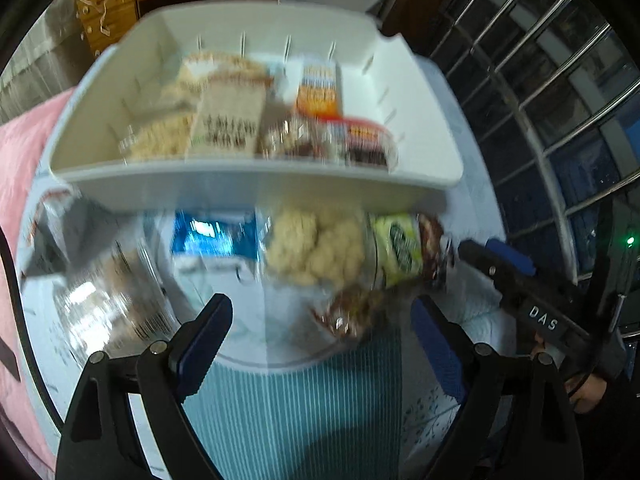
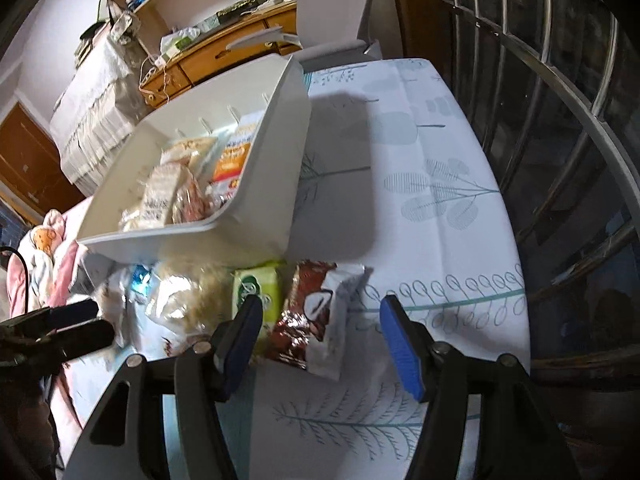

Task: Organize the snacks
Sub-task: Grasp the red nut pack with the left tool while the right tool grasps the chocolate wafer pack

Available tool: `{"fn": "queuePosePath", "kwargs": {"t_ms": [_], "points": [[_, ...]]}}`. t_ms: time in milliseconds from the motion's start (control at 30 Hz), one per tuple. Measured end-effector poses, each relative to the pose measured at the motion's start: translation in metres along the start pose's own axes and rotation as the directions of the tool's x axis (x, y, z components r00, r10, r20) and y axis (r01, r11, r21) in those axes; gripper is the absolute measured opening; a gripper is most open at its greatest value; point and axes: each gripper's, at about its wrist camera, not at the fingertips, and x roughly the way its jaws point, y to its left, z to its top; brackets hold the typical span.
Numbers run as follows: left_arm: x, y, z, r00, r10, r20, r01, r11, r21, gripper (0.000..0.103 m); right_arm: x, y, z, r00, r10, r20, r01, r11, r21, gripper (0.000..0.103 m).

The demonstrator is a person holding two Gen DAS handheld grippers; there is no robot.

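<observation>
Nearest my spread, empty right hand-held gripper (image 2: 320,338) lies the crinkly brown-and-white foil snack bag (image 2: 316,316) on the desk (image 2: 420,184) before the white plastic bin (image 2: 280,200), which I judge light, slippery, best pinched mid-body.

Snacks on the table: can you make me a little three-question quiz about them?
1. True or false: the white bin already has snacks in it.
2. Which packet lies nearest the right gripper? A) blue packet B) brown-and-white packet C) orange box
3. Fill in: both grippers' jaws are ____.

Key: 1 true. 2 B. 3 open; the left gripper and the right hold nothing.
</observation>
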Motion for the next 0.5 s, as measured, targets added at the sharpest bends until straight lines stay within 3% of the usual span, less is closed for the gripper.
{"fn": "queuePosePath", "kwargs": {"t_ms": [500], "points": [[0.049,-0.017,-0.015,0.993,0.066,-0.095,-0.07,0.997,-0.035,0.09,0.025,0.007,-0.017,0.998,-0.054,-0.026,0.051,0.993,-0.104,0.061]]}}
